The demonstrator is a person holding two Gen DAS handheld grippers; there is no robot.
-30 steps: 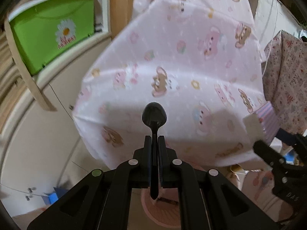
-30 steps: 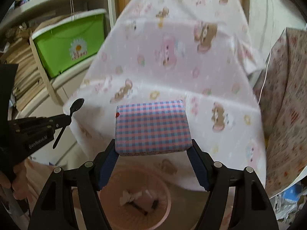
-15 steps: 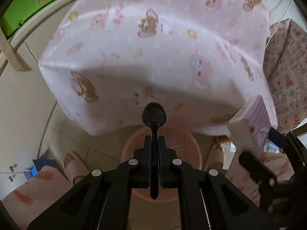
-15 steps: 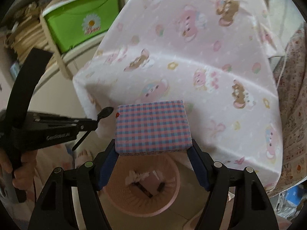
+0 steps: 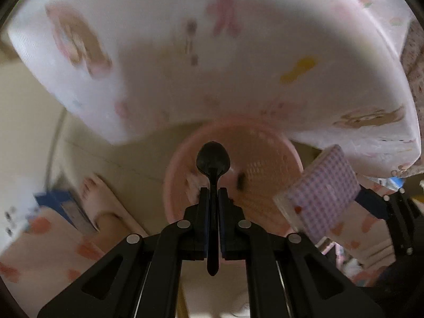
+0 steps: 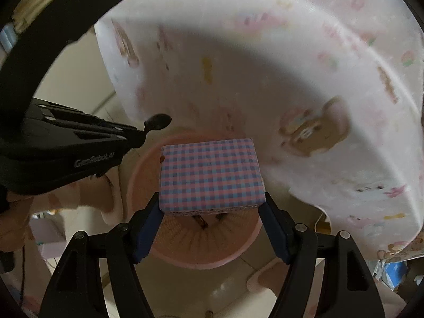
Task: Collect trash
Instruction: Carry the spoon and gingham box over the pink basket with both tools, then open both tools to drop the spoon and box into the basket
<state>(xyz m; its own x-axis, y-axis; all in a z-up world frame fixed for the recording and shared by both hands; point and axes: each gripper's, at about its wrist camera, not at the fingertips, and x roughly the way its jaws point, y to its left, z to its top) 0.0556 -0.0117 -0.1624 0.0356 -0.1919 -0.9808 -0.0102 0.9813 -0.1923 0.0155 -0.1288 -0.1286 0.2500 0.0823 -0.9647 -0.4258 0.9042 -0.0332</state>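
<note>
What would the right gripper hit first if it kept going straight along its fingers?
Most likely the pink basket on the floor. The right gripper, shut on the checkered box, points down into its opening, with nothing visible between. Depth is hard to judge, so the box could touch the trash inside first.

A pink bear-print cloth (image 5: 212, 53) drapes over the worktop ahead of me; my slippered foot (image 5: 98, 198) stands at left.

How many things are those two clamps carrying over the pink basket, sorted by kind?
Black plastic spoon: 1
Checked box: 1
Pink basket below them: 1
Total: 3, of which 2 are carried.
</note>
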